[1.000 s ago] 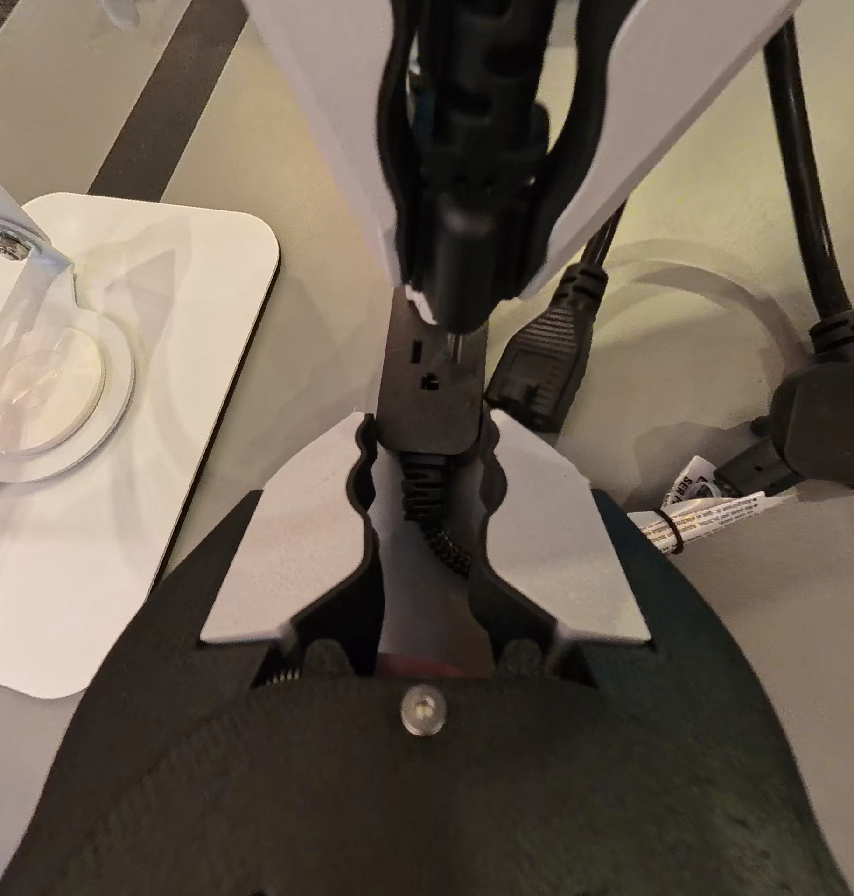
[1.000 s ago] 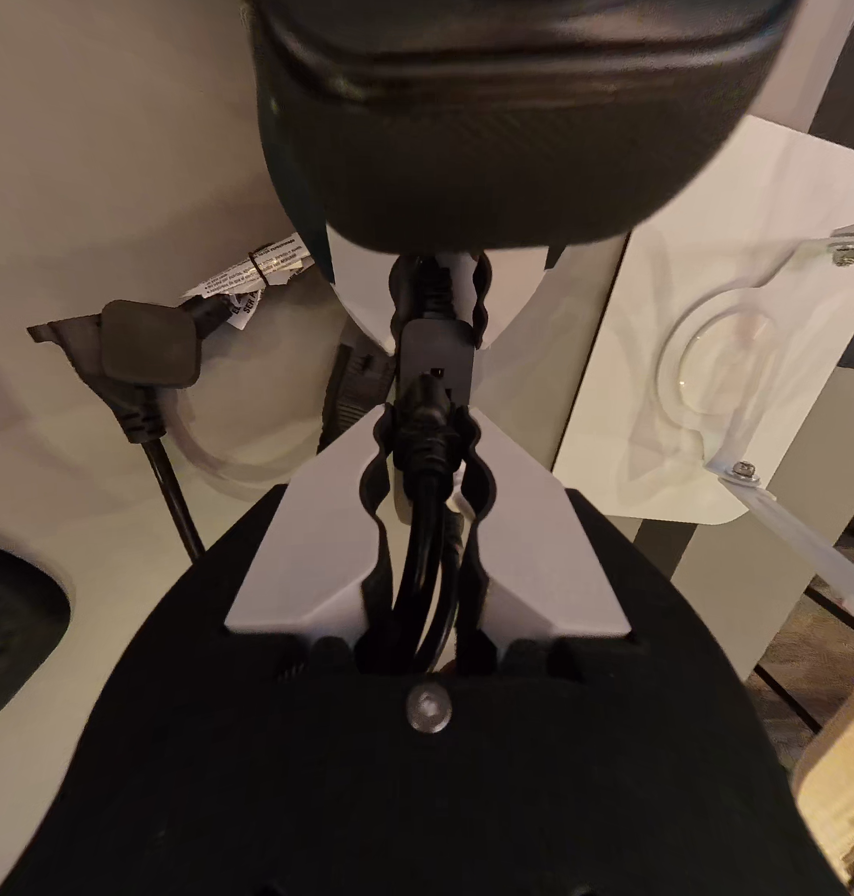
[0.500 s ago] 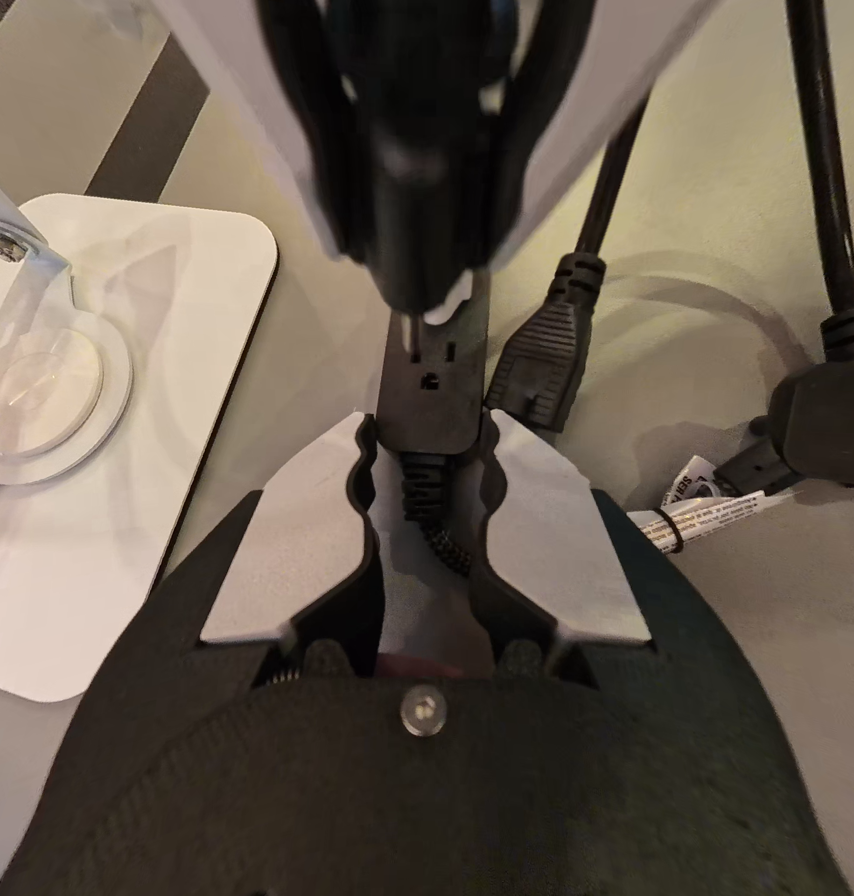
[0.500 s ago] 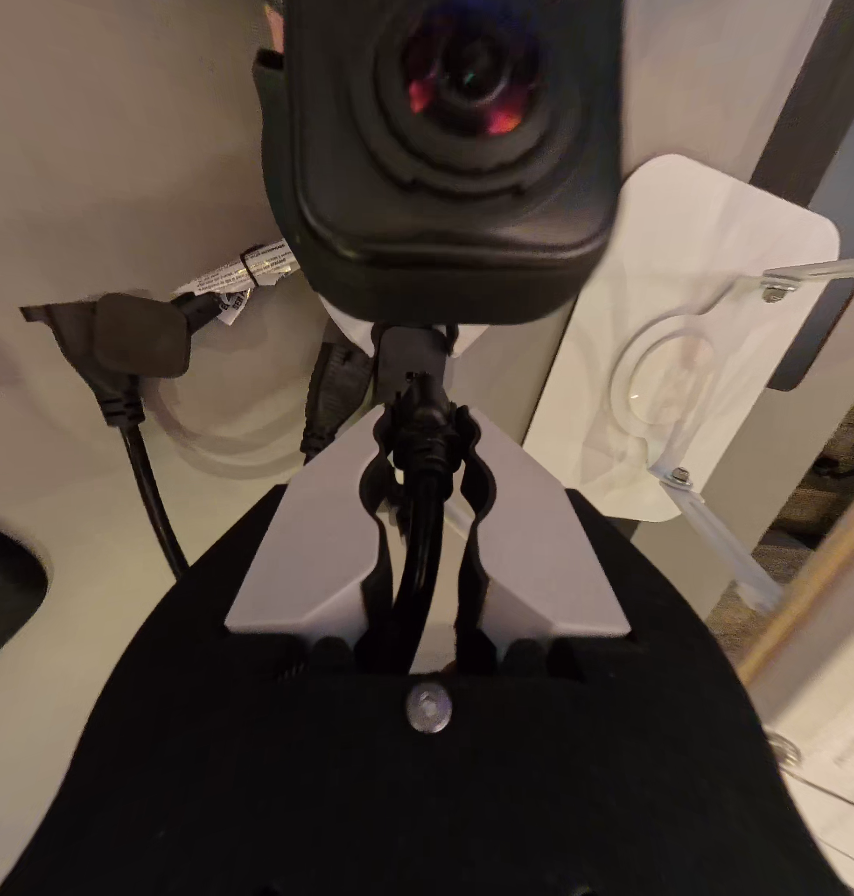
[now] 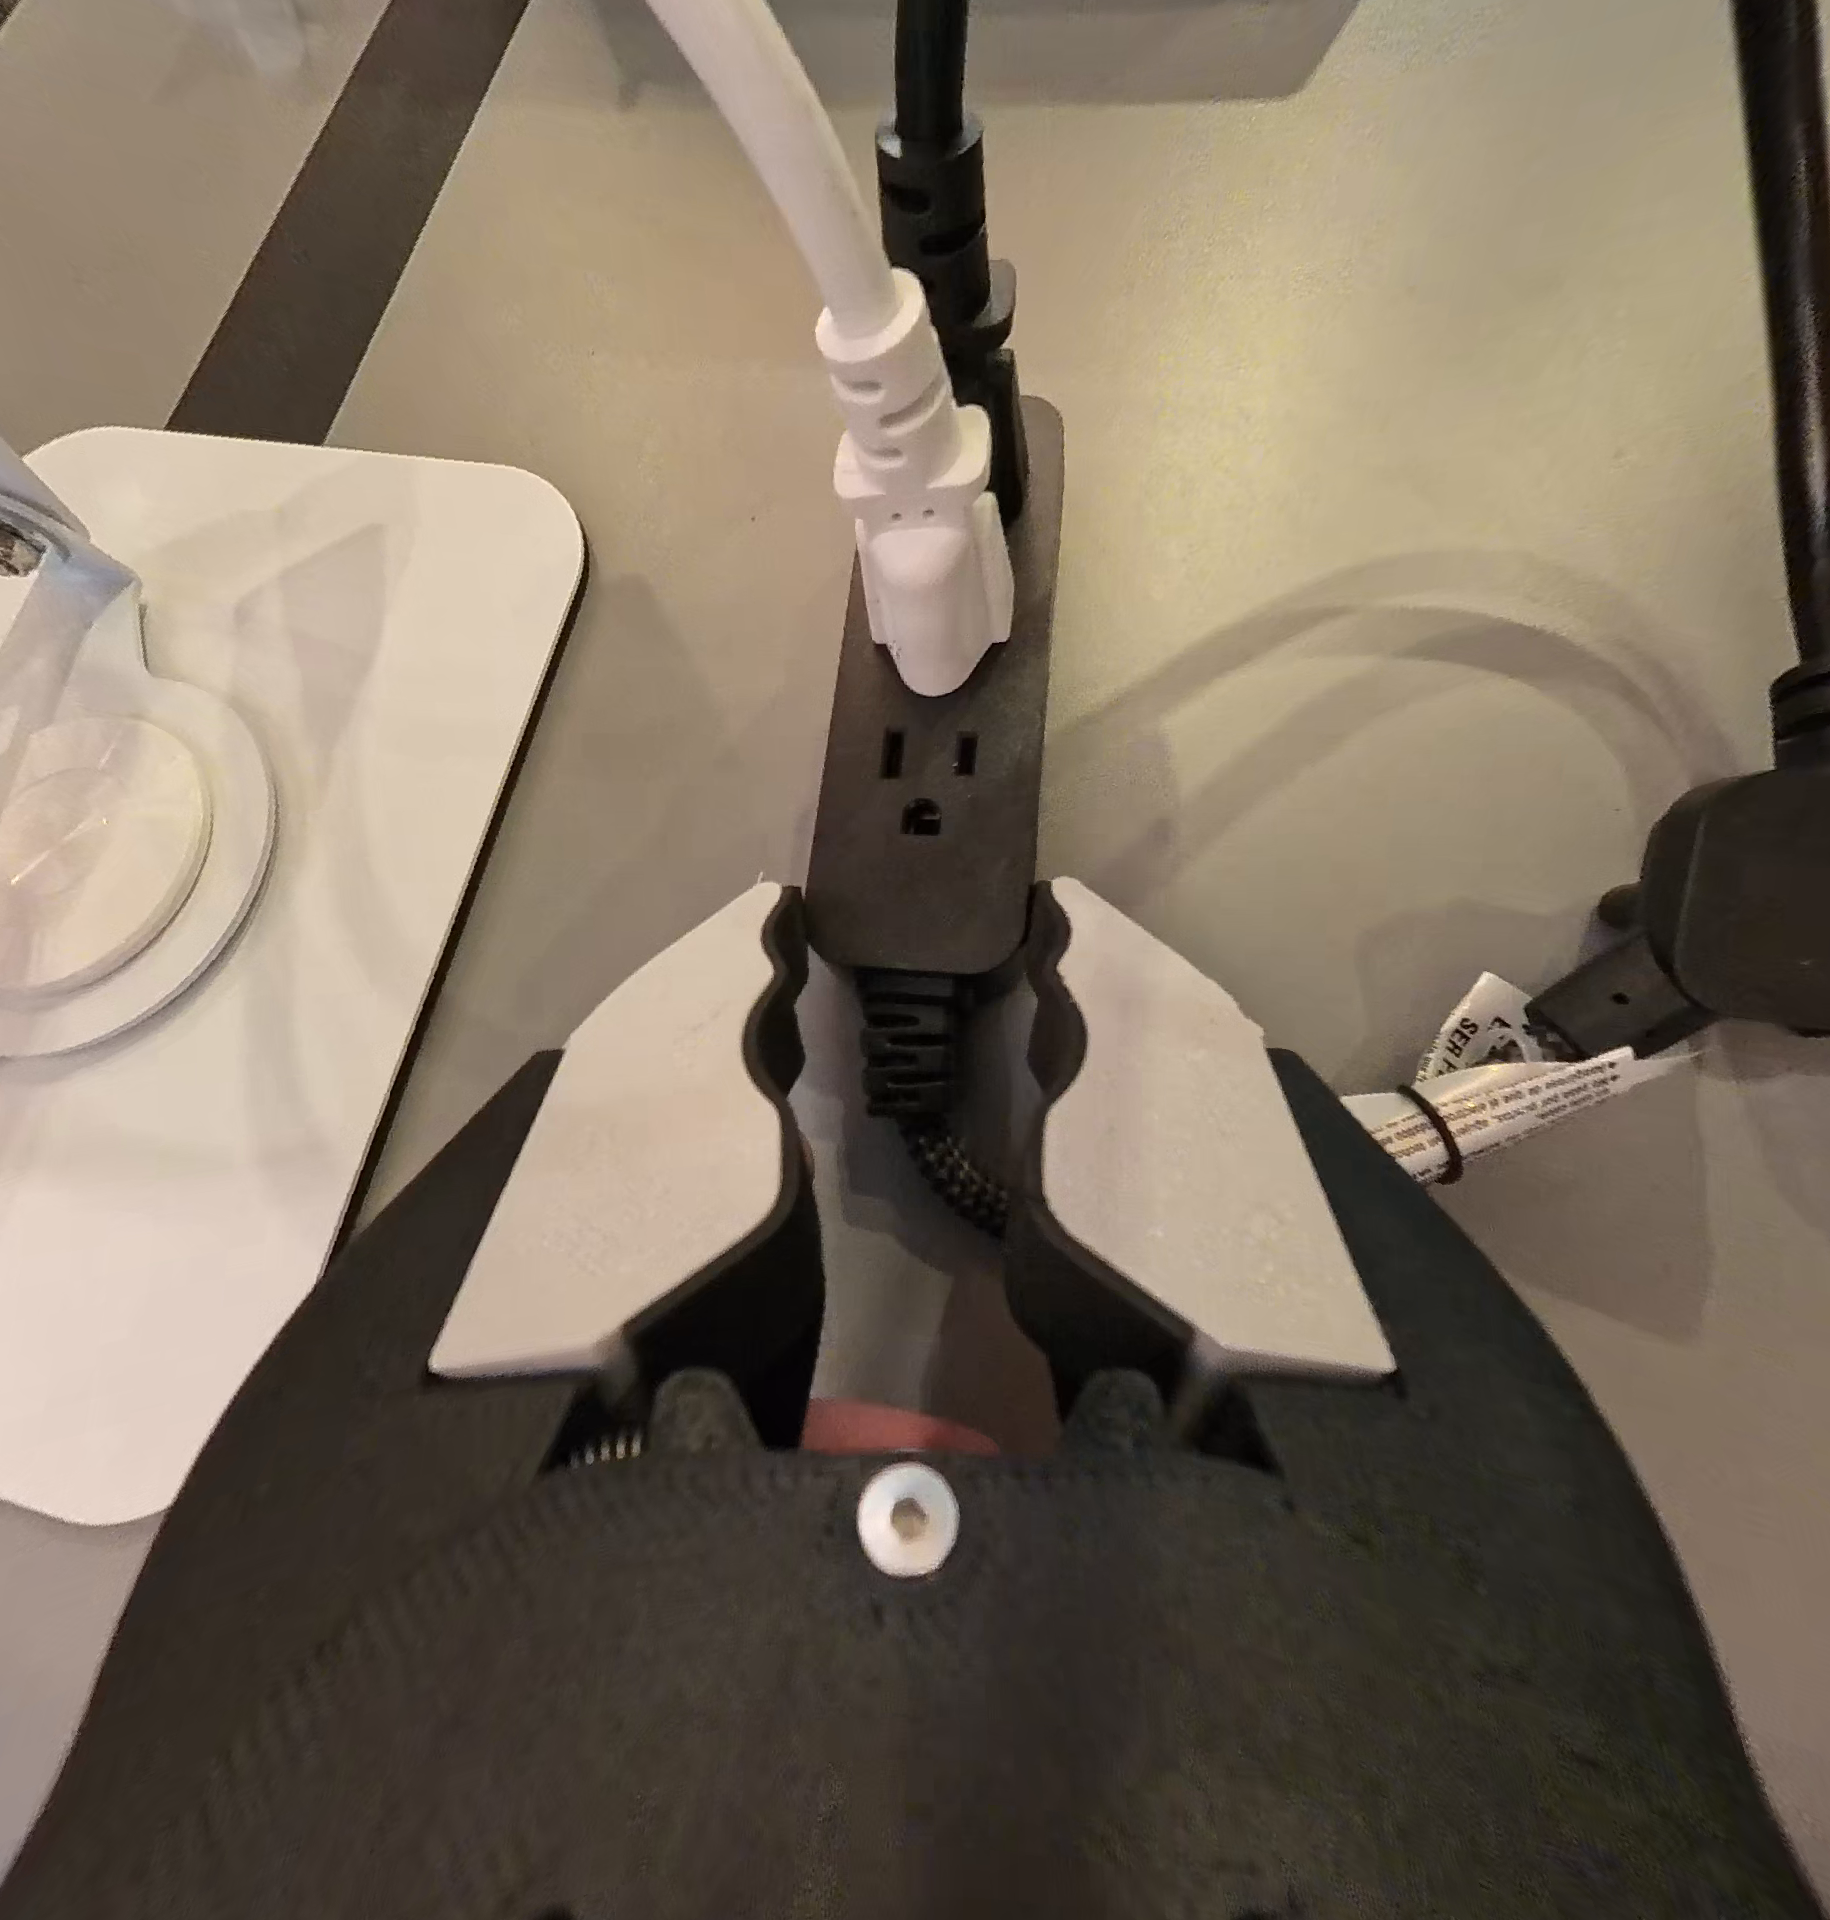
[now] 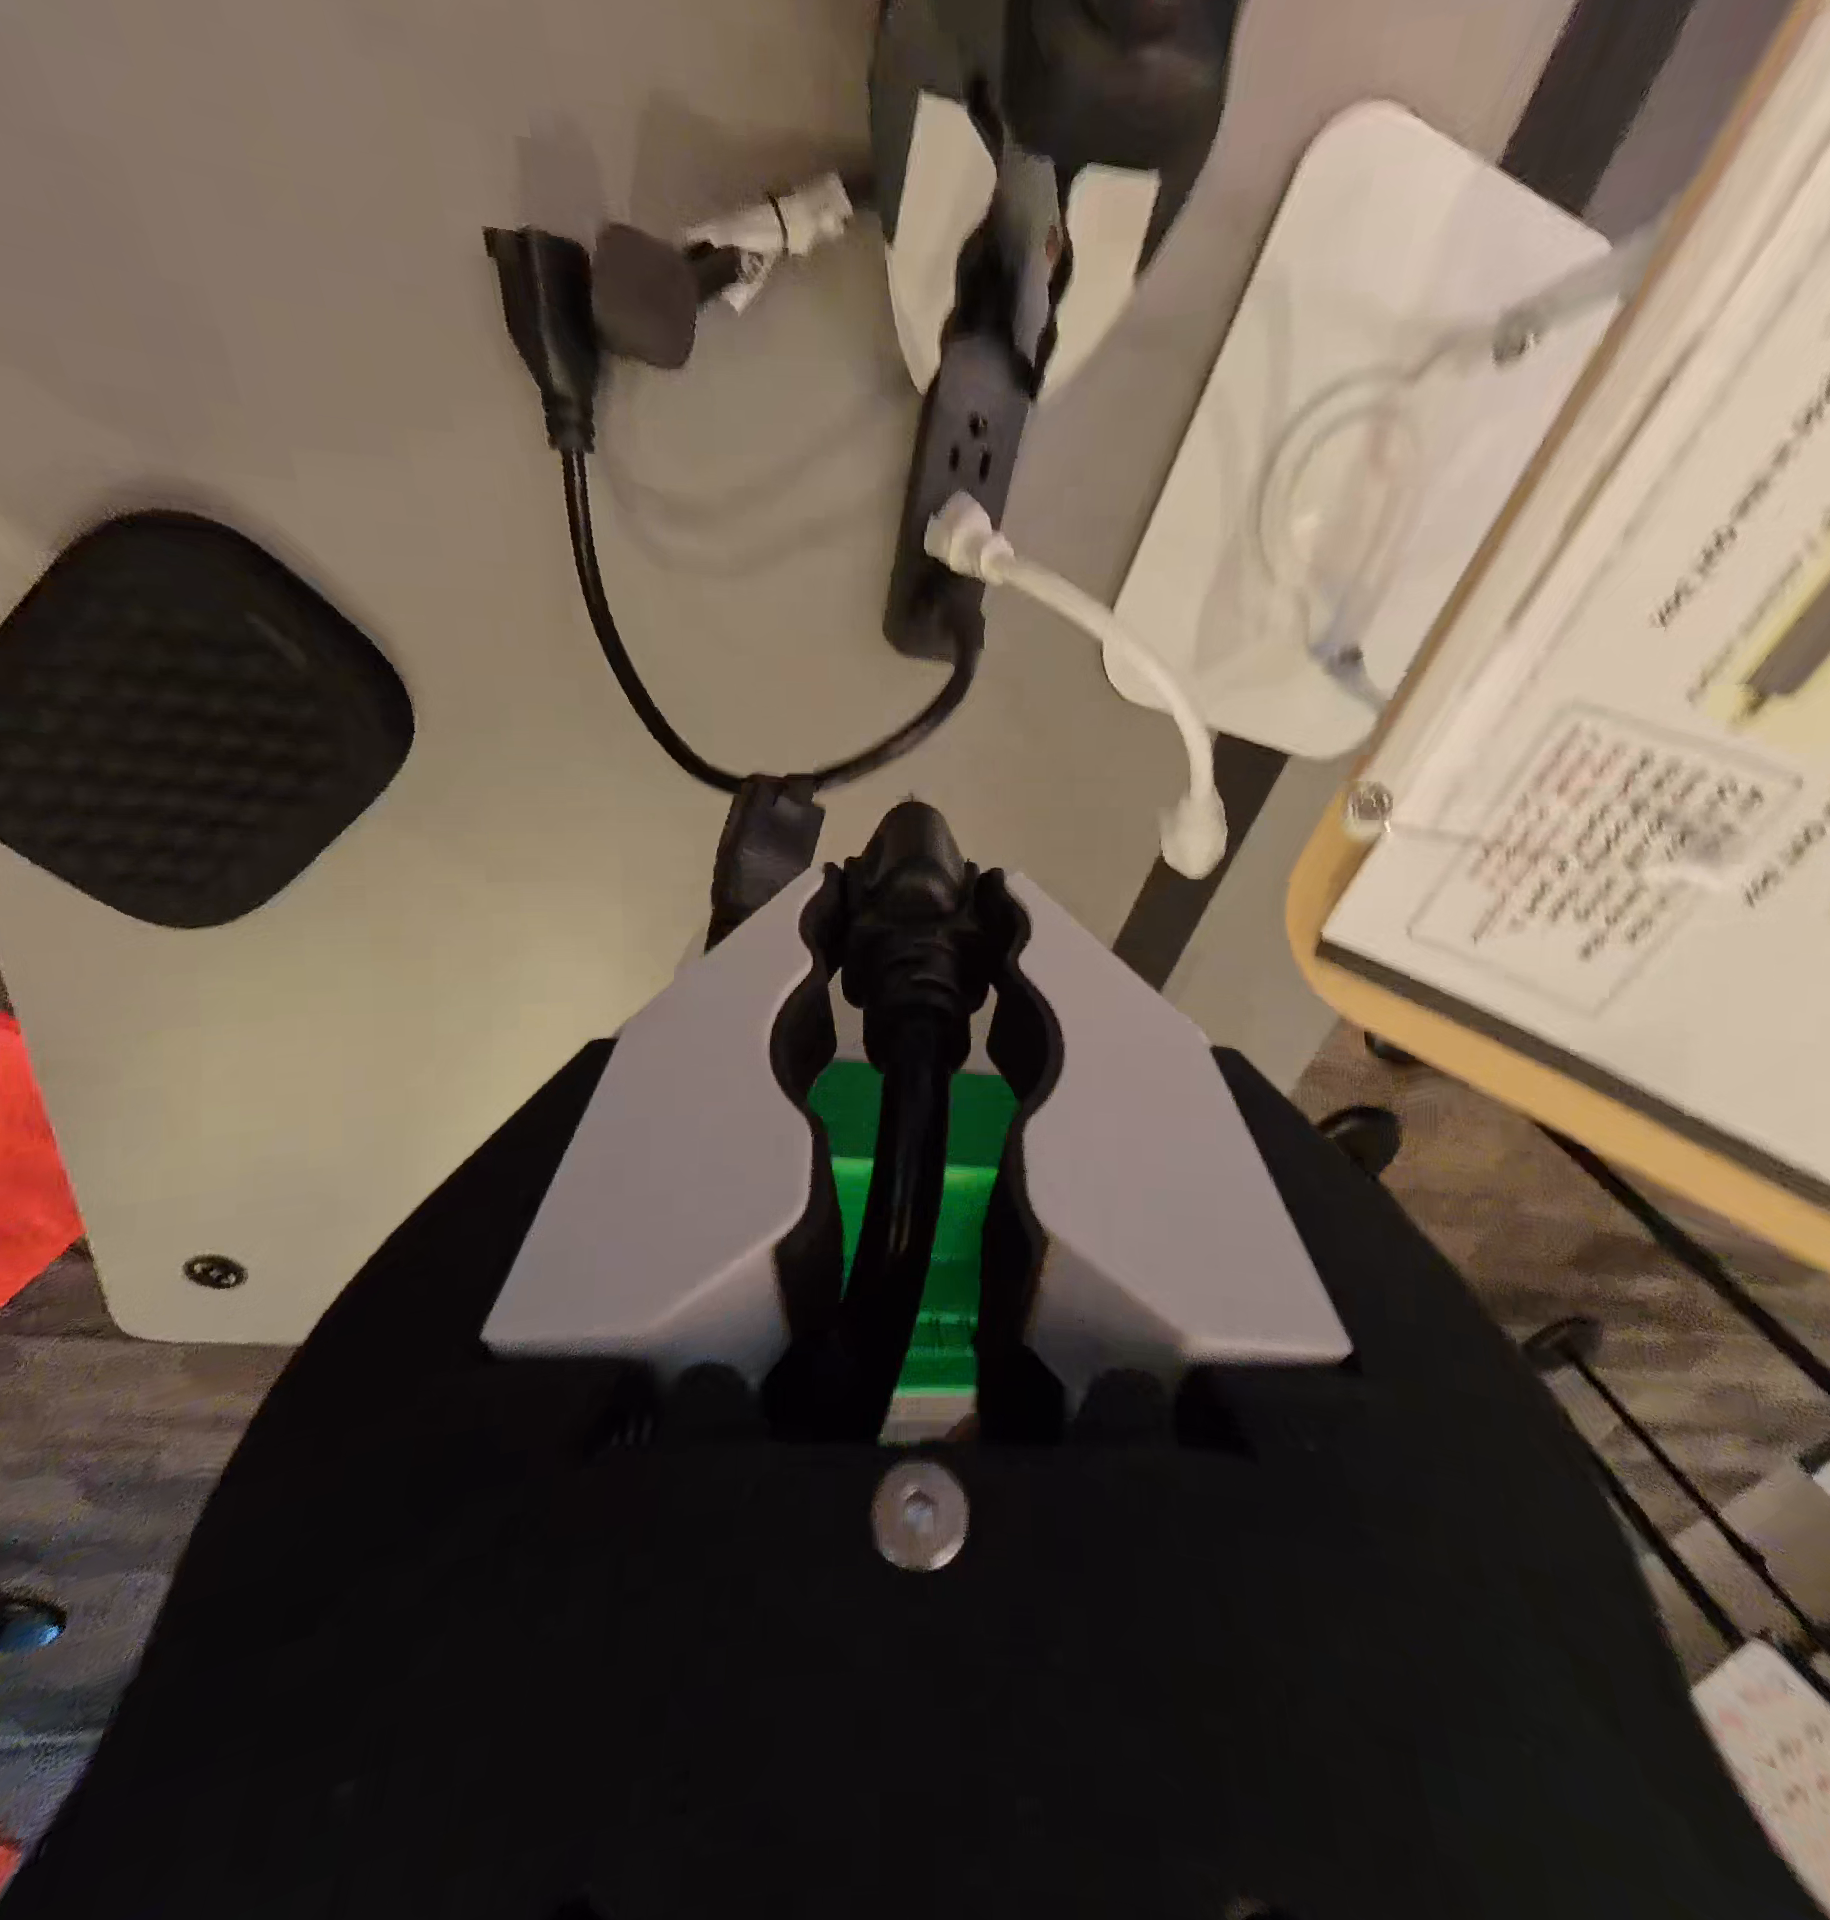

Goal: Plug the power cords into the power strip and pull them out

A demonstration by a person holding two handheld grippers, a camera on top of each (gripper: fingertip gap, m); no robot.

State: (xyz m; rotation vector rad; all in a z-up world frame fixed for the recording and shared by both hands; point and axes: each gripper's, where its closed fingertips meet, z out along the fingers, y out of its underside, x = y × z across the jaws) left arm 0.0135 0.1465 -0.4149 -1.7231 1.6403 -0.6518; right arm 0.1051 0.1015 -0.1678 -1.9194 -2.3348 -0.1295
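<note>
The power strip [image 5: 932, 790] is a narrow black bar lying flat on the pale table [image 5: 1306, 436]. Its near end is clamped between the fingertips of the left gripper [image 5: 916, 914], with its braided black lead running back between the jaws. One three-hole outlet [image 5: 926, 774] on the strip is vacant. Beyond it, a white plug [image 5: 926, 566] is seated in the next outlet, and a black plug [image 5: 978, 364] is seated behind that.

The right gripper [image 6: 916, 883] is raised well apart from the strip and is closed on a black plug [image 6: 911, 904]; that plug's cord passes back between the jaws.

A printed white tag [image 5: 1493, 1101] is banded to a cord at the right, beside a flat black angled plug [image 5: 1763, 914]. A sheet of printed instructions [image 6: 1669, 727] lies on a wood-edged board; its text is too blurred to read.

A white rounded pad [image 5: 298, 831] carrying a clear bracket rests on the table at the left. A textured black pad [image 6: 163, 717] lies near the table edge. Patterned carpet [image 6: 1410, 1195] covers the floor.
</note>
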